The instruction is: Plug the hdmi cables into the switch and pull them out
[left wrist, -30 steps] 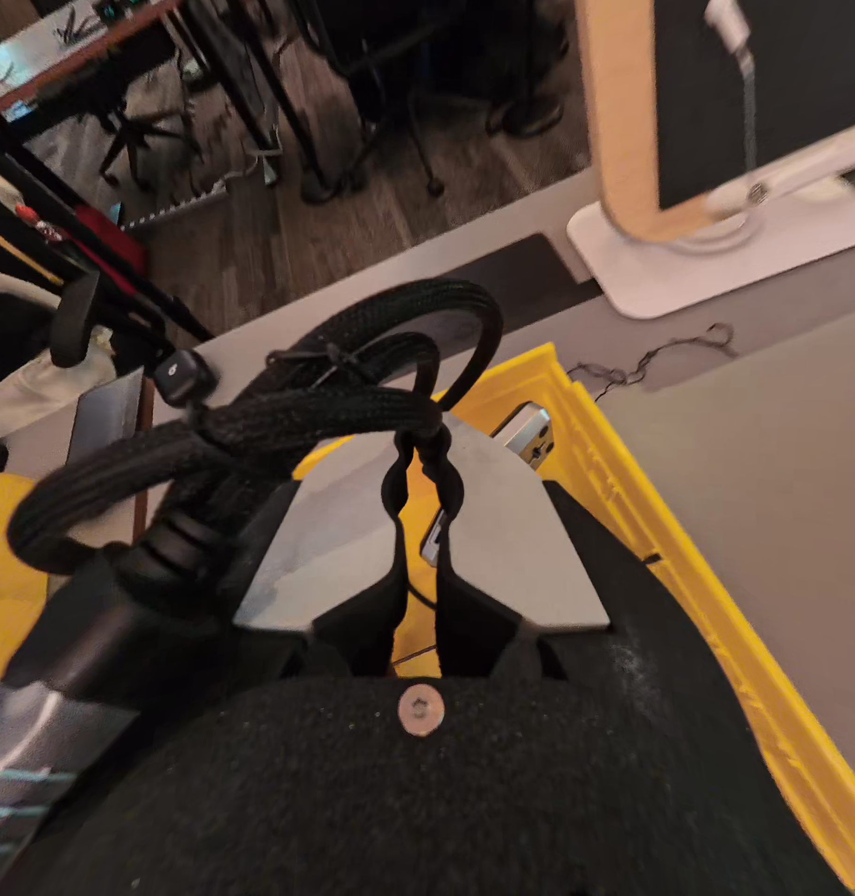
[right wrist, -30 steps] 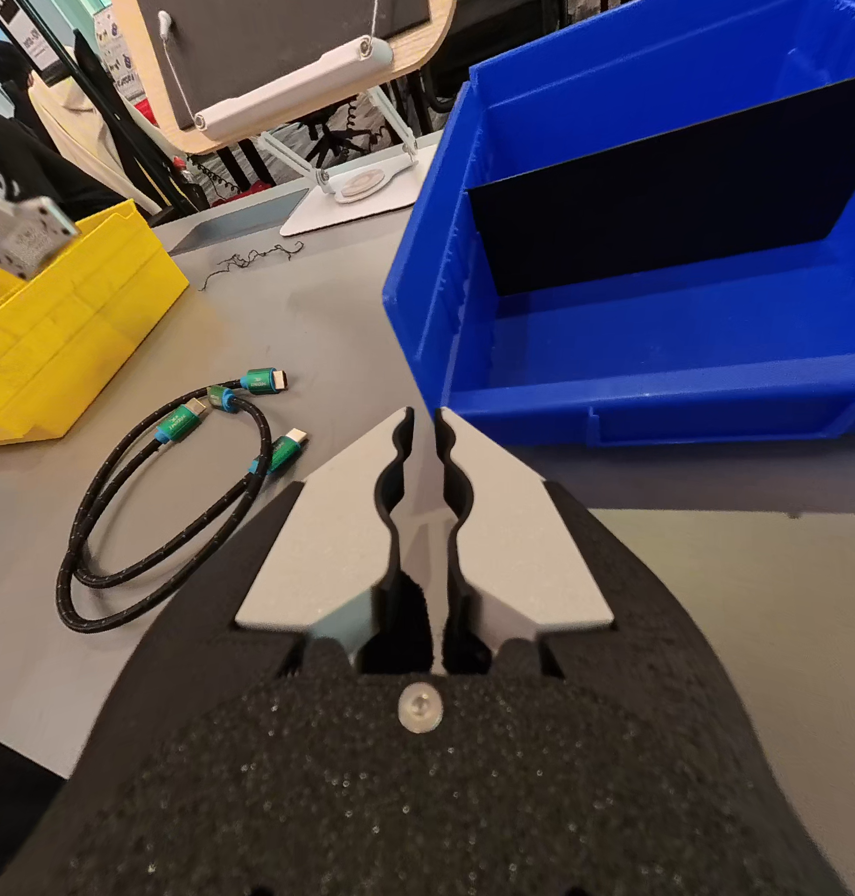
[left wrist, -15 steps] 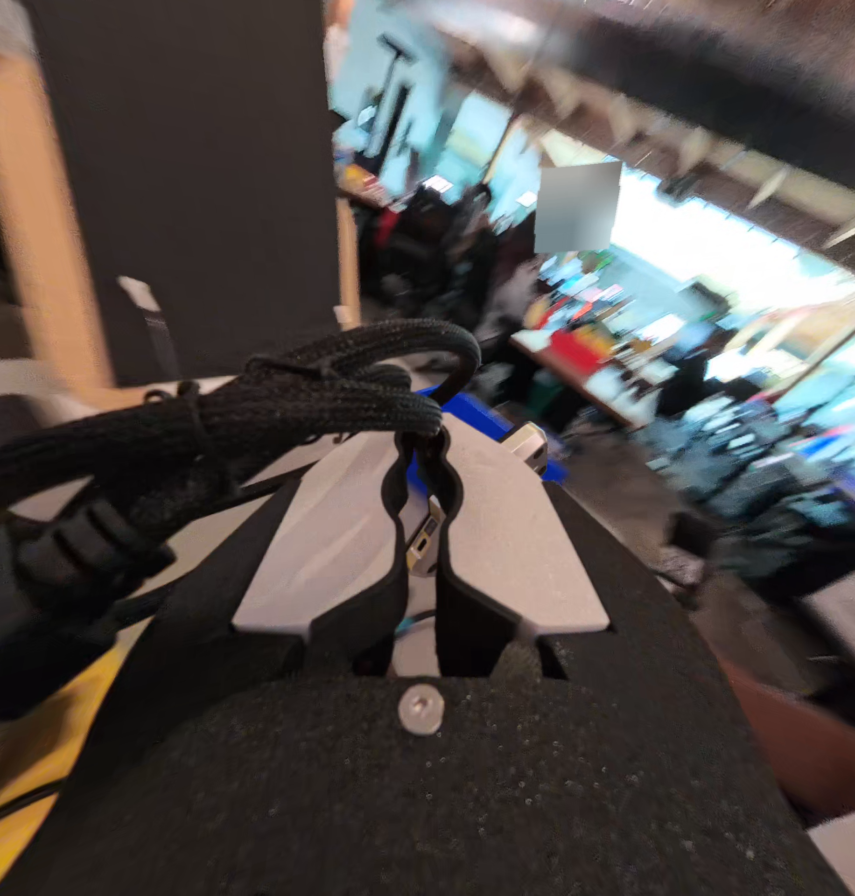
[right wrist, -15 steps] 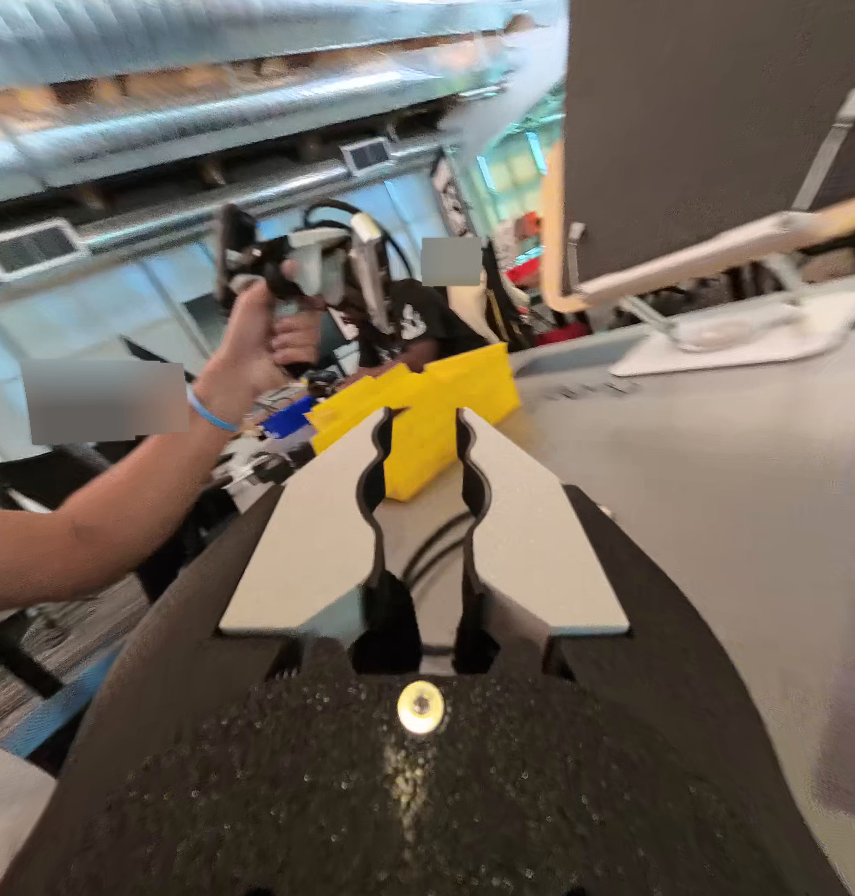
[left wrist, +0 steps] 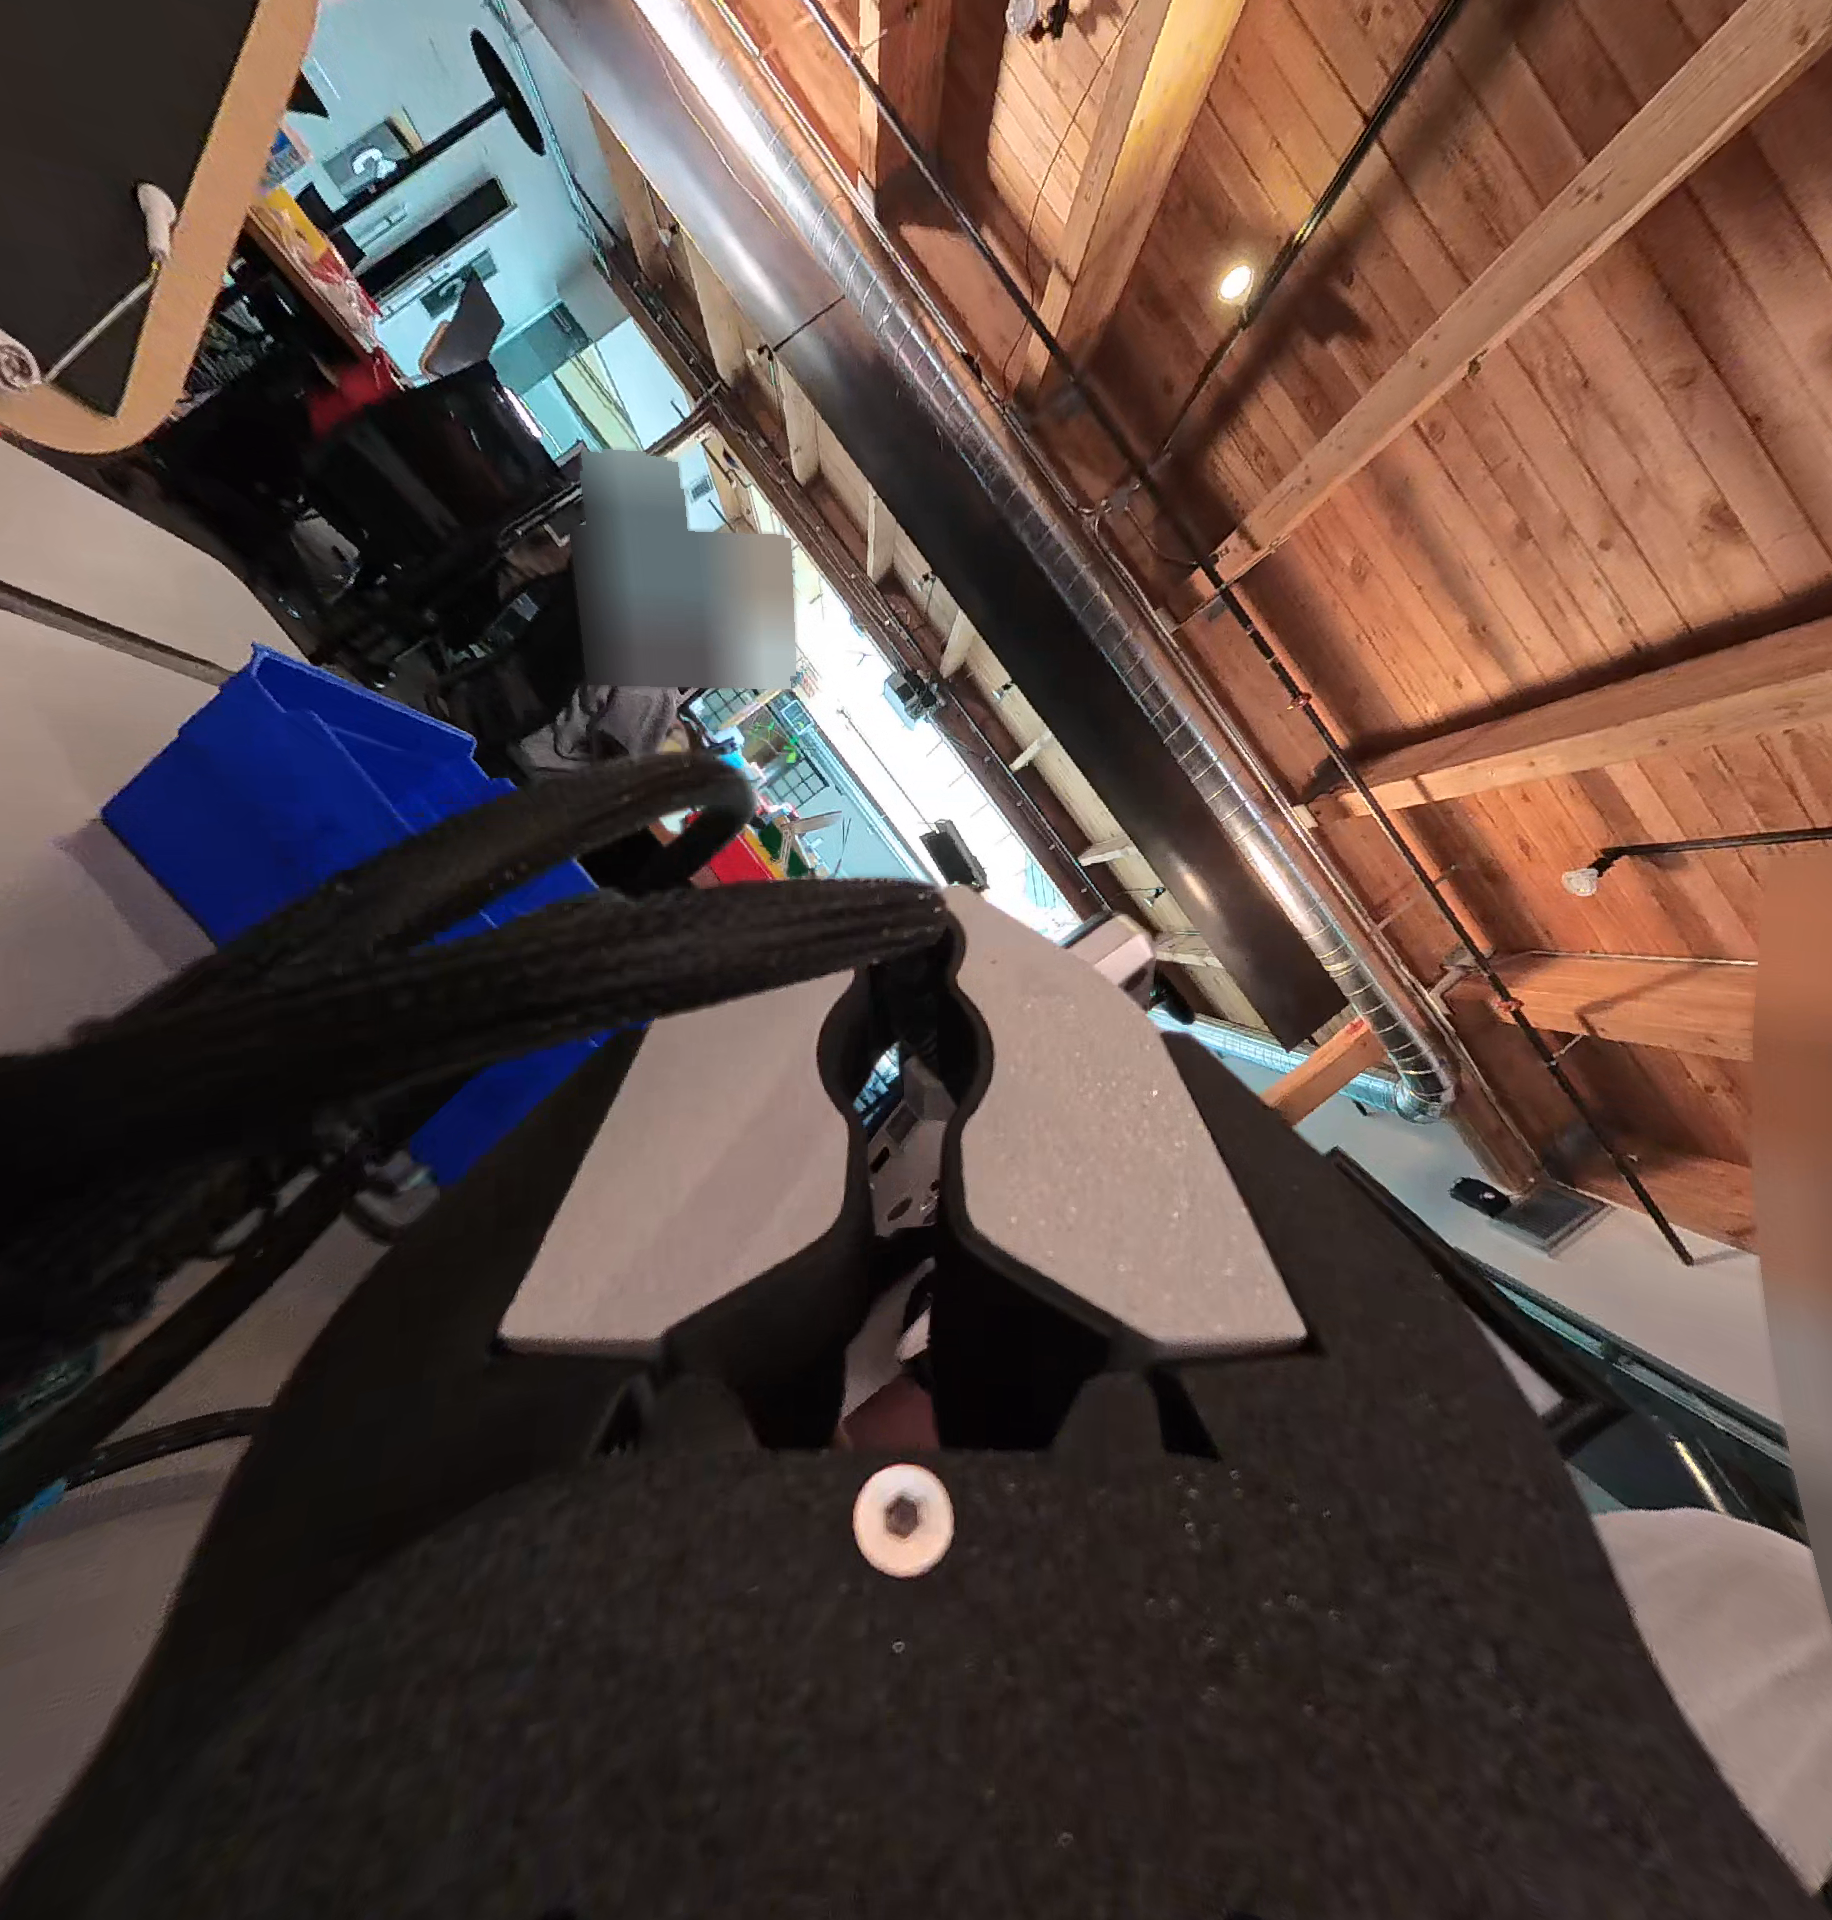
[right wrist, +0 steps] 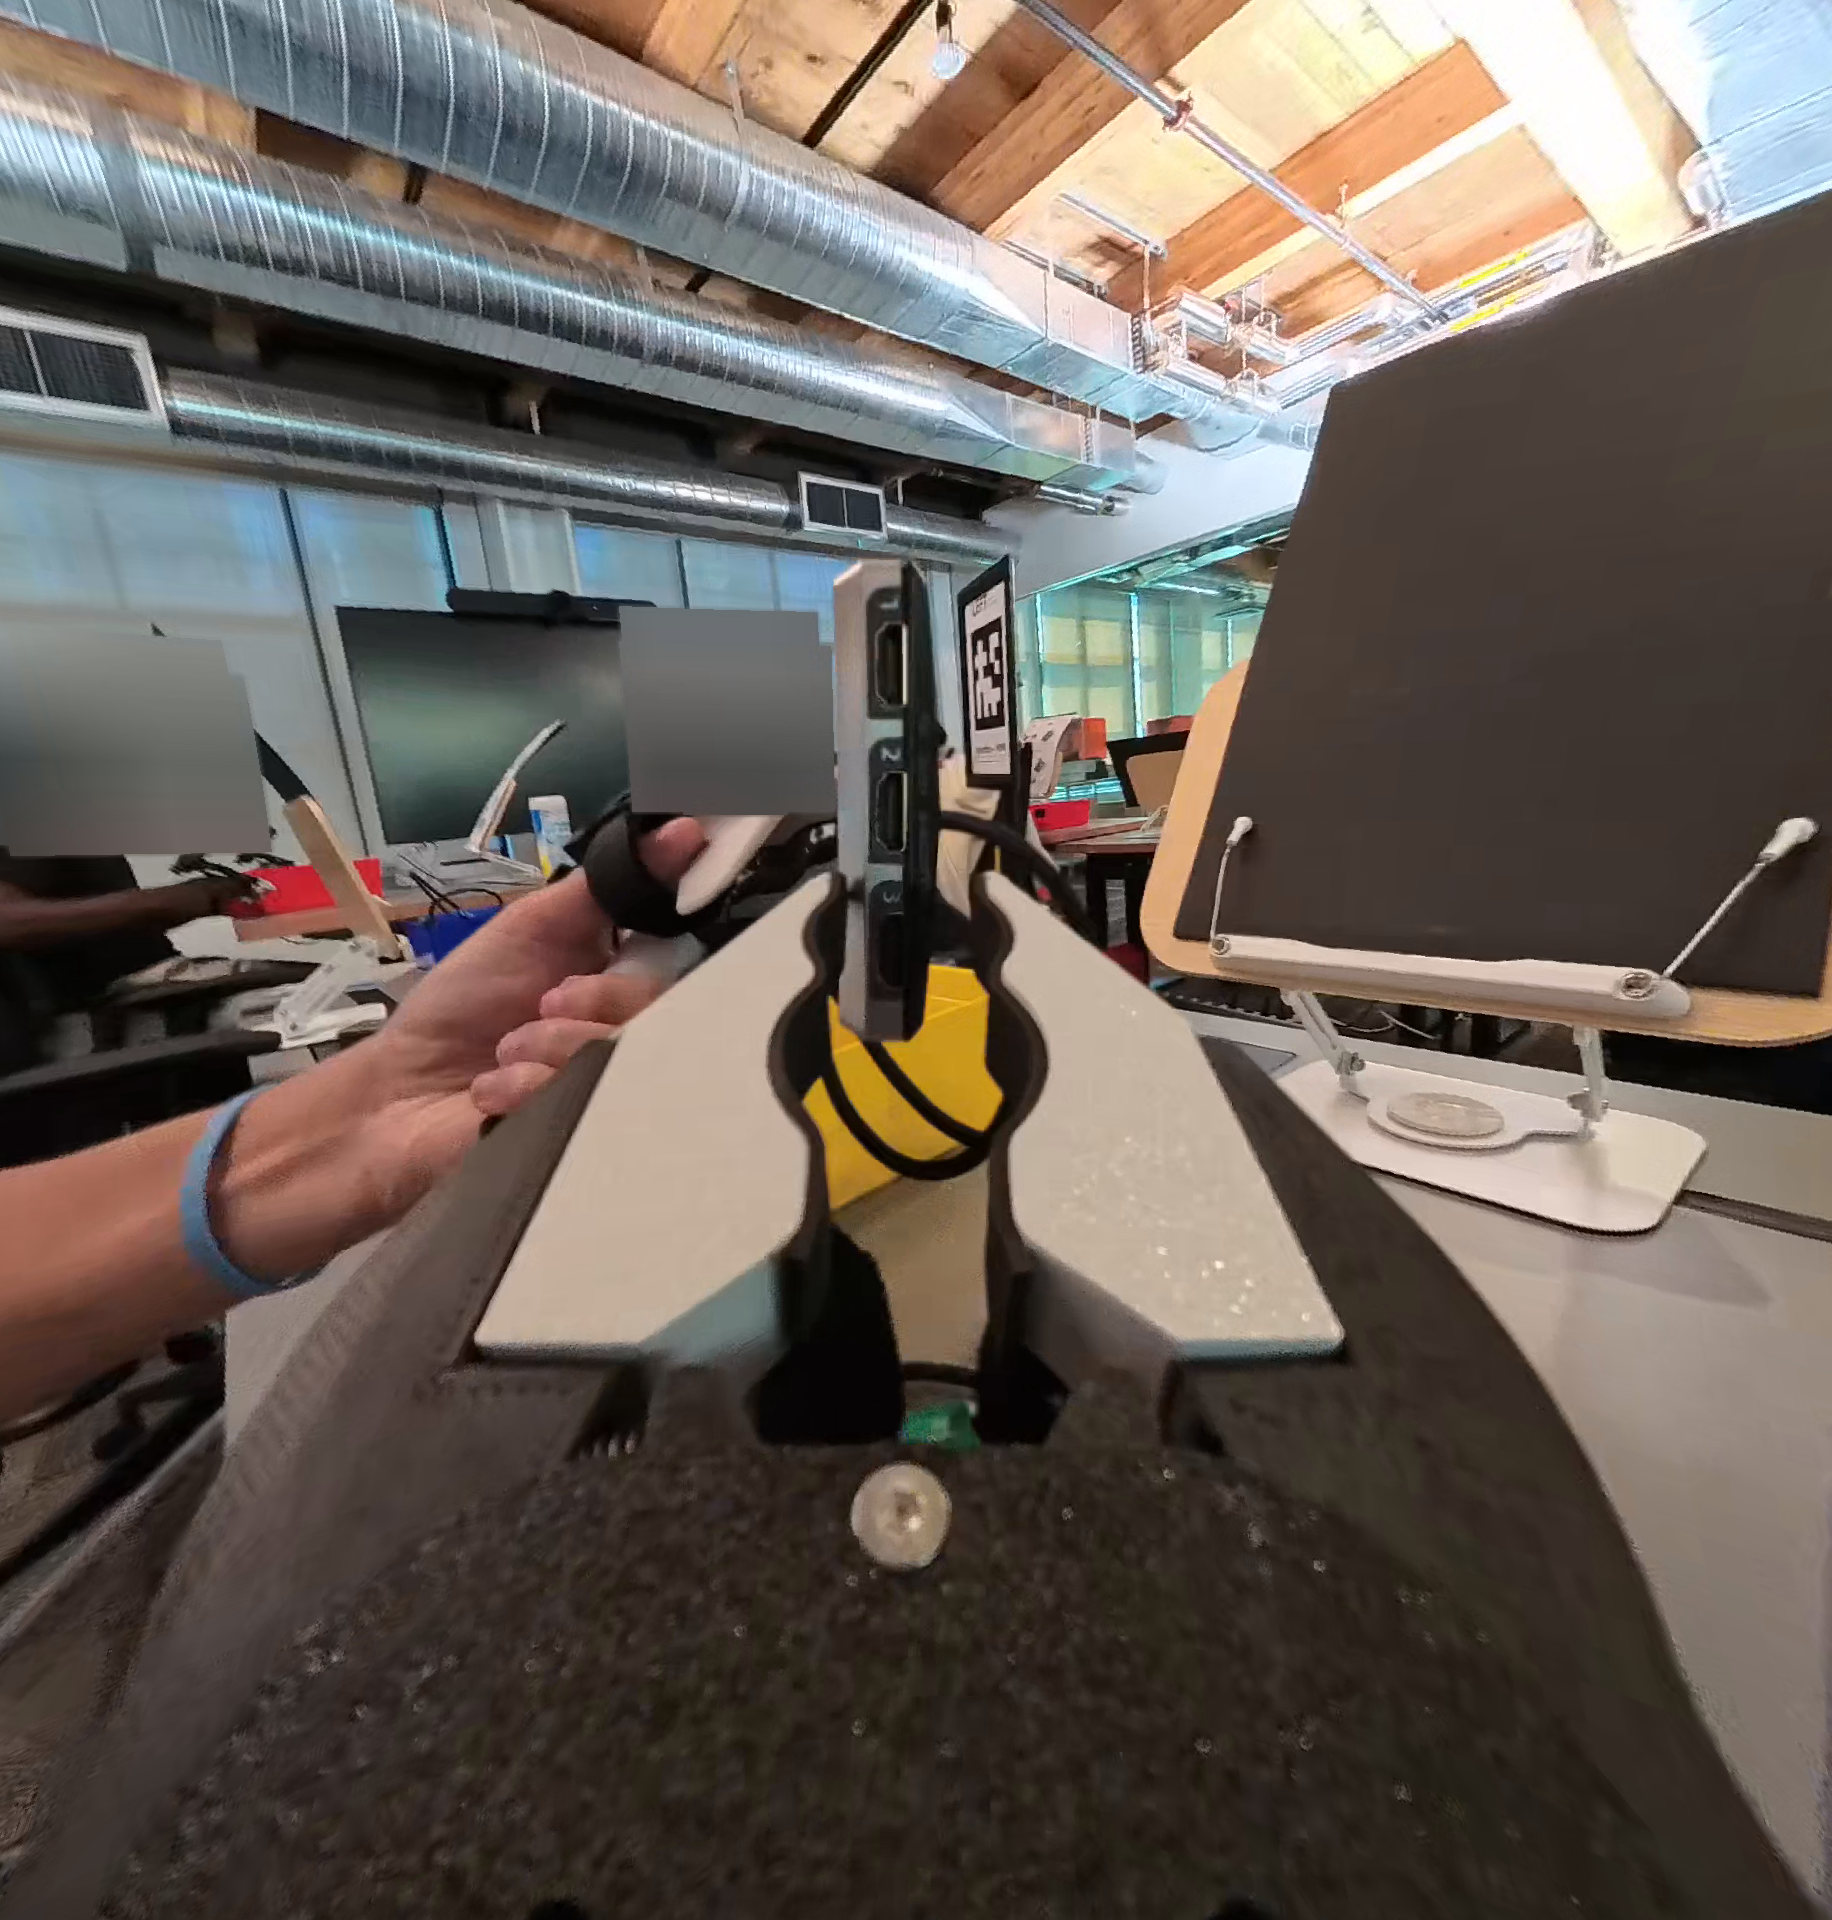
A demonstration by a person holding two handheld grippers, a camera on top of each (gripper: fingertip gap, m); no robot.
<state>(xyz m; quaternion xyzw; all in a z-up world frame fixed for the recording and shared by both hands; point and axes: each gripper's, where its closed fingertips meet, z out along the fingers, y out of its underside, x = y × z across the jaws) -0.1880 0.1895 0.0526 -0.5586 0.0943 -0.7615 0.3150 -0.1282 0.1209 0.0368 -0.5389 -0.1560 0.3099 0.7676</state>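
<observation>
My left gripper (left wrist: 907, 961) is shut on the silver HDMI switch (left wrist: 910, 1138) and holds it up in the air, tilted toward the ceiling. The switch's thick black braided cable (left wrist: 579, 951) loops across the left finger. In the right wrist view the switch (right wrist: 881, 831) stands upright with its row of ports facing me, in line with the gap of my right gripper (right wrist: 904, 883). The right gripper is open and empty. I cannot tell whether the switch is between its tips or just beyond. A green HDMI plug (right wrist: 938, 1423) peeks out low between the right fingers.
A hand (right wrist: 455, 1018) with a blue wristband holds the left gripper. A yellow bin (right wrist: 922, 1091) sits behind the switch. A board on a white stand (right wrist: 1514, 727) is at the right on the grey table (right wrist: 1670, 1403). A blue bin (left wrist: 299, 790) shows at the left. Tip to tip, the grippers are about 10 cm apart.
Both grippers swung up from the table. The left lifted the switch from over the yellow bin to in front of the right gripper. The right gripper's fingers opened wider.
</observation>
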